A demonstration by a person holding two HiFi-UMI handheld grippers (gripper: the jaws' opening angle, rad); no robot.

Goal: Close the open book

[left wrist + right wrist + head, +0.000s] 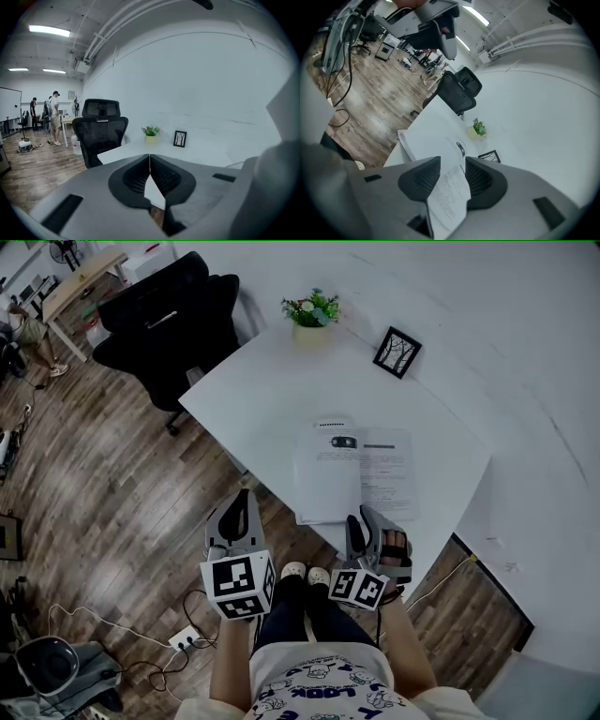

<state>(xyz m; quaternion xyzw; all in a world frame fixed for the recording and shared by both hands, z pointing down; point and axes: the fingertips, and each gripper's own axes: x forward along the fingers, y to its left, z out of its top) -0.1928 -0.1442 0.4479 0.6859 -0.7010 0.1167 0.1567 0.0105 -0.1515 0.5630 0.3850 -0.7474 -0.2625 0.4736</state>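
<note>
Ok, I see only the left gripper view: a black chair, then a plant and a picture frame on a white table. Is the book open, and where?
Observer: Yes, open. The open book lies flat on the white table, near the edge closest to the person.
Operator: And the right gripper?
Observer: The right gripper is at the book's near edge, jaws apart; its own view shows a printed page between them.
Operator: Is my left gripper above the table?
Observer: In the head view the left gripper shows against the wooden floor, left of the book.
</note>
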